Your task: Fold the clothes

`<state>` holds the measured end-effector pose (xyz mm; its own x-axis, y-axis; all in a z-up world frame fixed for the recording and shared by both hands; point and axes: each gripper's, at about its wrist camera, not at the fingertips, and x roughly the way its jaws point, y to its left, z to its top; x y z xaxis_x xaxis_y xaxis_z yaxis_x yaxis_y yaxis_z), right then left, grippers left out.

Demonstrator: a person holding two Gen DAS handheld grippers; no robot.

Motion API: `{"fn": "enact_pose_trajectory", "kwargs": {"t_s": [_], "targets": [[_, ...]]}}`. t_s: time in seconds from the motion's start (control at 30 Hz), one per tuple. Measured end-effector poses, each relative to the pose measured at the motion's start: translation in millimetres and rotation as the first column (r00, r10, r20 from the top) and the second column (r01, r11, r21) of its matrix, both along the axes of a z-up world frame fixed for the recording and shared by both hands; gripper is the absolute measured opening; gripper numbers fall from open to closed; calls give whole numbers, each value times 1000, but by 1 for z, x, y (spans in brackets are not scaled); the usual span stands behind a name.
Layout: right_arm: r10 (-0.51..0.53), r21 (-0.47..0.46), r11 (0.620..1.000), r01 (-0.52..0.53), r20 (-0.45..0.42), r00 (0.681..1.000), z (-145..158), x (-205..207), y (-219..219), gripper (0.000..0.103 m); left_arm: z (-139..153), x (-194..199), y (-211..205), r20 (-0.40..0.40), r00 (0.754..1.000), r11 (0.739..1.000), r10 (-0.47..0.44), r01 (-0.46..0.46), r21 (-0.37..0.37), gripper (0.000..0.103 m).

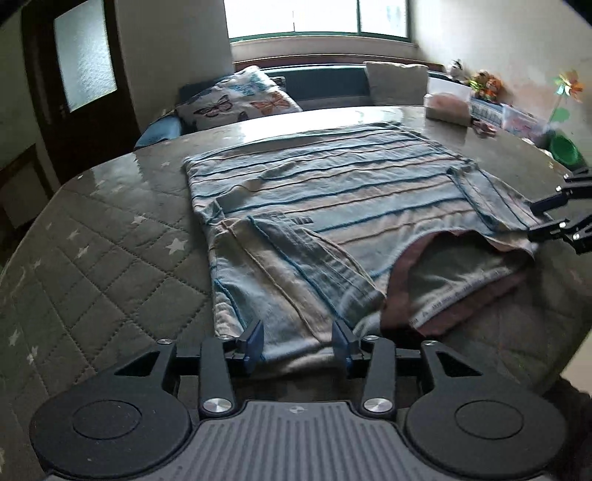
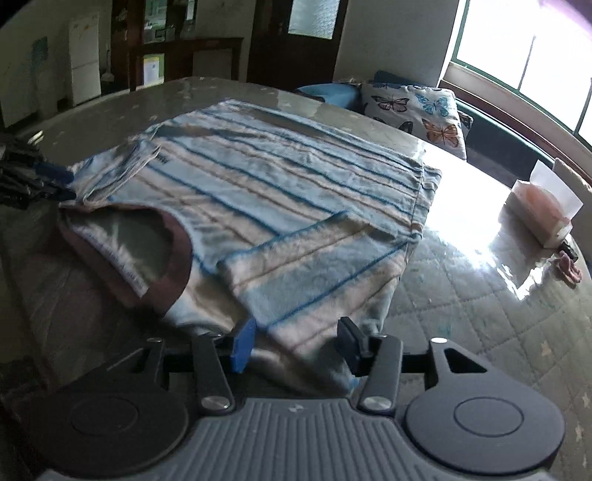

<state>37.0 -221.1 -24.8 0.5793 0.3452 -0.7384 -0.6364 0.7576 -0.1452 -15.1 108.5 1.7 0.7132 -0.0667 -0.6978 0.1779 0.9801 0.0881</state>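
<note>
So there's a striped T-shirt [image 1: 325, 207] spread flat on a round table [image 1: 111, 259] with a quilted, star-printed cover under a glossy clear sheet. Light blue and cream bands with thin darker blue lines, and a brownish-pink collar [image 2: 174, 266] at the neck end. Both sleeves are already folded in over the body, so the shirt is a rough rectangle sitting around the middle of the table.

The left gripper [image 1: 301, 342] is at the shirt's near edge on its side, right by the folded-in sleeve. Its blue-padded fingers [image 1: 255, 342] stand apart, and the sleeve's edge lies in the gap between them, but the pads don't press on it, so nothing is pinched. You can also spot that gripper from the other camera, at the shirt's far shoulder, beside the collar.

The right gripper [image 2: 298, 346] is in the same kind of spot on the opposite side of the shirt: jaws parted, with the edge of the other folded sleeve running between them, loose rather than clamped. The collar opening is just off to its left.

Beyond the shirt there's a tissue box [image 2: 538, 212] near the table edge, and a butterfly-print pillow [image 1: 240, 98] on a seat past the table, under the window [image 1: 318, 16].
</note>
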Motion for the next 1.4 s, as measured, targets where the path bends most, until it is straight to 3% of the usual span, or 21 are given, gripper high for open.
{"fn": "enact_pose_trajectory", "kwargs": {"t_s": [0.2, 0.37, 0.57, 0.7, 0.77, 0.8, 1.1, 1.4], "targets": [[42, -17, 999, -42, -3, 999, 8, -16, -8, 57, 7, -18, -6, 23, 995, 992, -99, 97, 74, 50], [100, -55, 994, -99, 9, 995, 7, -21, -7, 59, 1, -18, -18, 12, 981, 967, -193, 188, 170, 52], [125, -77, 989, -124, 17, 992, 1, -18, -6, 58, -3, -10, -24, 0, 960, 936, -280, 273, 224, 52], [143, -75, 987, -142, 11, 990, 2, -17, -9, 56, -3, -1, -21, -11, 946, 925, -324, 319, 205, 47], [142, -75, 987, -141, 12, 990, 3, -15, -9, 45, -3, 3, -18, -22, 942, 927, -334, 332, 175, 36], [138, -80, 987, -136, 19, 990, 3, -14, -9, 44, -2, 5, -18, -27, 942, 928, -335, 335, 162, 31], [196, -162, 969, -187, 42, 980, 3, -16, -10, 41, 0, -2, -4, -53, 941, 918, -334, 337, 210, 33], [193, -152, 971, -184, 46, 980, -1, -6, -3, 10, 0, 0, 2, -75, 927, 890, -366, 373, 263, 33]]}}
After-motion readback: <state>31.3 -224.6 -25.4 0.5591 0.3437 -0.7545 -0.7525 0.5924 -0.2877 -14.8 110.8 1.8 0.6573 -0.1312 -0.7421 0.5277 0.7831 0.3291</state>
